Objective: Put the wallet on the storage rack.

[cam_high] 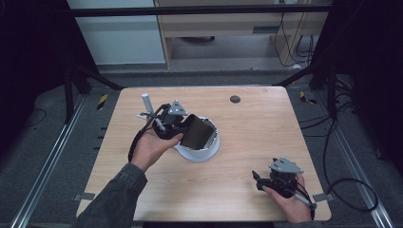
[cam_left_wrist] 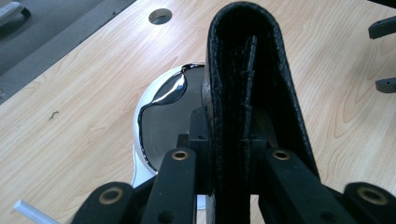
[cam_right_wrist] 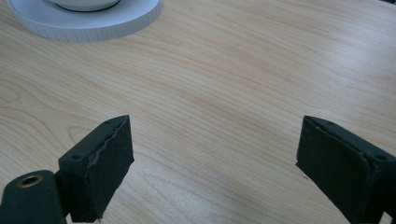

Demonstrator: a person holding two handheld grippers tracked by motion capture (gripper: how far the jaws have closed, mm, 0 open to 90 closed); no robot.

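A black leather wallet point(cam_high: 196, 132) point(cam_left_wrist: 250, 88), folded, is clamped between the jaws of my left gripper point(cam_high: 182, 127) point(cam_left_wrist: 228, 140) and held tilted over a white round bowl-like container point(cam_high: 205, 151) point(cam_left_wrist: 156, 109) in the middle of the table. The container has a glossy dark inner rim and stands on a wider white base point(cam_right_wrist: 88, 23). My right gripper point(cam_high: 256, 181) point(cam_right_wrist: 212, 163) rests low over bare wood near the front right corner, jaws wide apart and holding nothing.
The wooden table point(cam_high: 256, 133) has a round cable hole point(cam_high: 235, 99) point(cam_left_wrist: 160, 16) near its far edge. Black frame struts and cables surround the table. Bare wood lies between the container and the right gripper.
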